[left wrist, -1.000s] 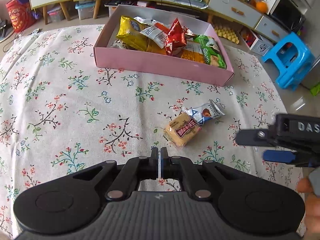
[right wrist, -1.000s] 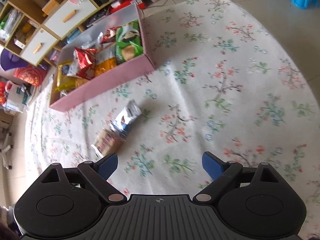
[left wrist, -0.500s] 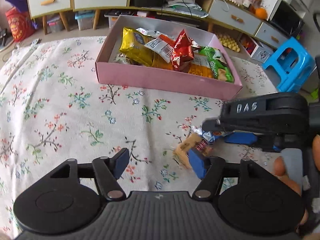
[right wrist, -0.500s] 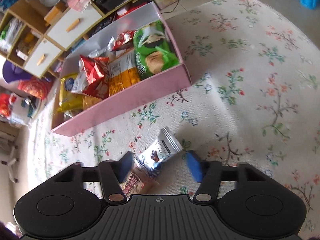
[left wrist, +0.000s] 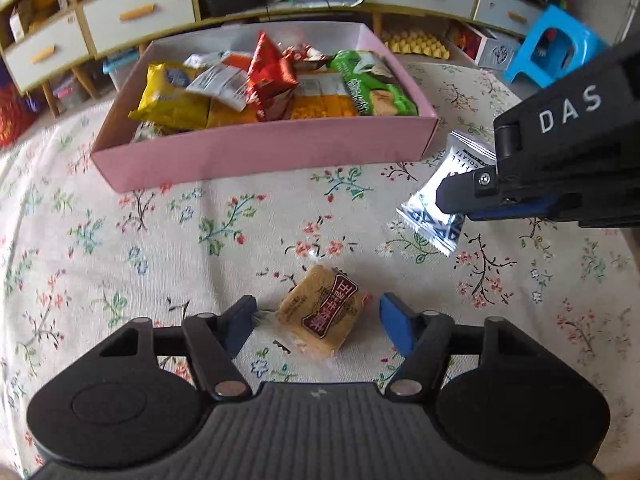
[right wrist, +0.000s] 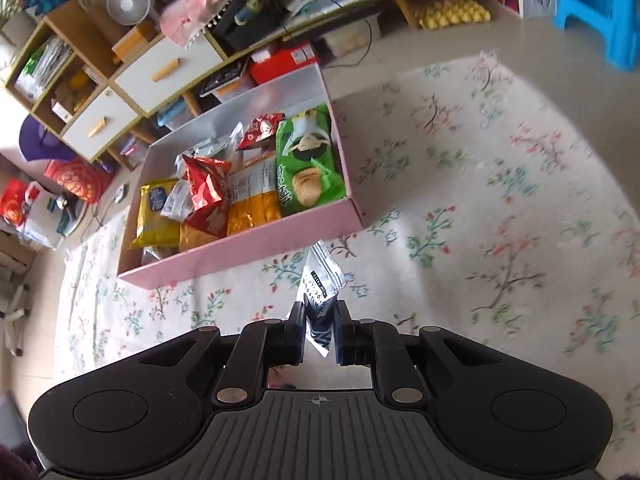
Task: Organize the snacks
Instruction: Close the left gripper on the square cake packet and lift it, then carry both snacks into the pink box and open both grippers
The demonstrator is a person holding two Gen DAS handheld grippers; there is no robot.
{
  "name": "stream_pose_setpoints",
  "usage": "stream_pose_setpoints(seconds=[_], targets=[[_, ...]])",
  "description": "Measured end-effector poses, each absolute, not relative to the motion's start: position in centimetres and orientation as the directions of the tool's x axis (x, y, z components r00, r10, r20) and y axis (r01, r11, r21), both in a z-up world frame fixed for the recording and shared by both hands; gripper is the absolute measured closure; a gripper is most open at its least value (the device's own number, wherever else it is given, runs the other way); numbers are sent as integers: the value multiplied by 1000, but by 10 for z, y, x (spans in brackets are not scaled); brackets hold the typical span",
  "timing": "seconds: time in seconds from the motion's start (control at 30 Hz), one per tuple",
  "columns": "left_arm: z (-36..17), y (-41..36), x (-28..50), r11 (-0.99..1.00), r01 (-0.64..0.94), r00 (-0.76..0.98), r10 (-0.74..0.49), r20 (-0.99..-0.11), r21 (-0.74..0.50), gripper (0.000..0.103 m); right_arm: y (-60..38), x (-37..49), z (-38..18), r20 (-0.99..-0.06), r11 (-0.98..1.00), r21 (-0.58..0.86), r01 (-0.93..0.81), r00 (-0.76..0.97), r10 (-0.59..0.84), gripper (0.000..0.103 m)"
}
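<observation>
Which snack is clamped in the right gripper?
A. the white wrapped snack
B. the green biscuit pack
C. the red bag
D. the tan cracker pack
A: the right gripper is shut on the white wrapped snack, lifted near the pink box.

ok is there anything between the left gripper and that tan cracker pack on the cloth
Nothing visible. The tan cracker pack already lies between the blue pads of the left gripper, whose jaws are closing with a gap still on each side. The right gripper, off to the side, is shut on the silver packet, clear of that path.
</observation>
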State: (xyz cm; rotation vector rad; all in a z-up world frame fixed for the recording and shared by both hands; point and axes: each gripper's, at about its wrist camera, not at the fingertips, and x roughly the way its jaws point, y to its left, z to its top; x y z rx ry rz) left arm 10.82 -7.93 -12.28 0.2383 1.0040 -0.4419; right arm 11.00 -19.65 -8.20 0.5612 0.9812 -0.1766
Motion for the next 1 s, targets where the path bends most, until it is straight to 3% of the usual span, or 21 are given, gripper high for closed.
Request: stream_pose_setpoints(seconds=[0.07, 0.13, 0.6, 0.7, 1.0], targets=[[-120, -81, 107, 888, 459, 459, -236, -857, 1, 59, -198, 106, -79, -821, 843, 376, 384, 560, 112, 90], [-119, -77, 108, 897, 441, 445, -237, -864, -19, 63, -200, 103, -75, -813, 841, 383, 383, 571, 110, 90], [-87, -45, 111, 929, 359, 508, -273, -817, -87, 64, -204, 91, -53, -778, 861, 372, 346, 622, 87, 90], [-78, -37, 112, 932, 348, 529, -286, -799, -103, 64, -230, 82, -41, -721, 809, 460, 364, 685, 102, 90], [-56, -43, 136, 933, 309, 578, -337, -743, -183, 64, -237, 86, -46, -721, 798, 466, 383, 686, 92, 90]])
